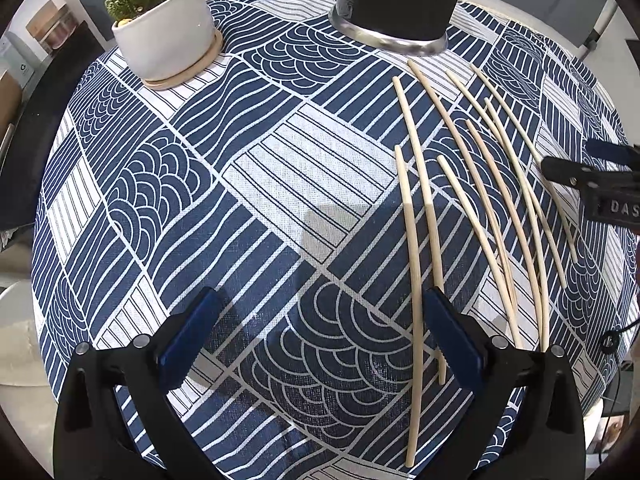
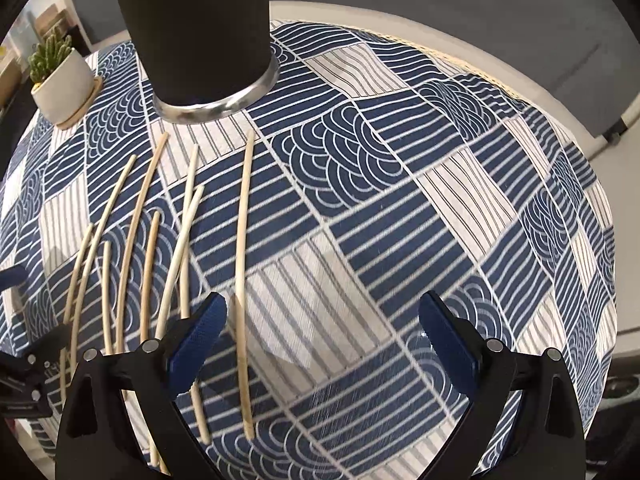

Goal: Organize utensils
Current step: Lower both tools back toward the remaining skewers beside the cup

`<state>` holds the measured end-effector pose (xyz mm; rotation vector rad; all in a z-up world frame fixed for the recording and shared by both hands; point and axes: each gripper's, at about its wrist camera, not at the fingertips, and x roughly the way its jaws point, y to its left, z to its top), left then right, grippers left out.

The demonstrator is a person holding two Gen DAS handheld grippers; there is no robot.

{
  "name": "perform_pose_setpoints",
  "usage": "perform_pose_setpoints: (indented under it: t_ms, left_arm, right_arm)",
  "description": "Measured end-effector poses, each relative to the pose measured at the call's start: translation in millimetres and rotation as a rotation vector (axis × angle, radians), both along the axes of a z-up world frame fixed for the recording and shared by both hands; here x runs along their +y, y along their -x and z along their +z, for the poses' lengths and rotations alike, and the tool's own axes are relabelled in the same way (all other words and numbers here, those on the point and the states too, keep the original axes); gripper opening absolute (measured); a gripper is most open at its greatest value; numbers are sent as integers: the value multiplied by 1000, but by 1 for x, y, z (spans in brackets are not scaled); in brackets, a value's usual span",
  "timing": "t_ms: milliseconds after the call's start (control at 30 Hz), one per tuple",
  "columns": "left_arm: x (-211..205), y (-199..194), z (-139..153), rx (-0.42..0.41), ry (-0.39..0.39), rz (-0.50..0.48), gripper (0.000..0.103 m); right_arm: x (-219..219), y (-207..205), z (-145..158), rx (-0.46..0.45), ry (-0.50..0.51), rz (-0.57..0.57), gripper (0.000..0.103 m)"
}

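Opening step, nothing gathered: my left gripper (image 1: 320, 332) and right gripper (image 2: 320, 336) both gape empty over the blue-and-white patterned worktop (image 1: 304, 176), pale wooden chopsticks (image 2: 244, 280) loose between them, tall black metal-rimmed cup (image 2: 200, 40) ahead; next I'd judge one stick needs pinching.

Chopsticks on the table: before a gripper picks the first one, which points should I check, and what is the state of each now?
1. Left gripper open and empty: ok.
2. Right gripper open and empty: ok.
3. Chopsticks lie flat on the tablecloth, none held: ok.
4. Chopsticks apart enough for a single pick: not ok; several touch or cross near their close ends.
5. Rightmost chopstick lies alone, just inside the right gripper's left finger: ok as first pick.
6. Dark cup upright beyond the chopsticks: ok; whether its mouth is free, cannot tell, since the top is out of the picture.
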<state>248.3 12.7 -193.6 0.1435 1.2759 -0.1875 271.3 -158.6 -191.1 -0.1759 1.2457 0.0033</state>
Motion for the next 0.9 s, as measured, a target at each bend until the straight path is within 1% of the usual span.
perform_pose_setpoints:
  t_ms: [100,200,267,300,333,500,700,833,900]
  left_arm:
    - [-4,-8,-1,23,-6,-7,99]
    - [-7,-19,-2,41,-8,-4,99]
    - [-9,-26,-3,50,-9,-3,99]
    - [-9,-28,-2,52,-9,-2,99]
    - [-10,-31,-3,55,-9,-2,99]
    - [-9,-35,-3,52,-7,11,99]
    - [-8,-30,-5,36,-1,50,99]
    - [-10,-30,-4,45,-2,65,99]
    - [-10,-31,-3,54,-2,69,99]
  right_arm:
    - [0,-13,-6,49,13,26,94]
    - [-2,-22,-8,91,0,46,95]
    - [-8,-29,-11,132,-39,30,95]
    - [-13,-33,-13,157,-70,12,97]
    - [-20,-36,-15,181,-102,-14,96]
    - [-19,-43,-14,193,-90,10,97]
    - [-21,-39,-12,173,-94,10,97]
    - [-21,-36,-16,204,-90,6,97]
    - [-18,-44,-17,228,-82,16,97]
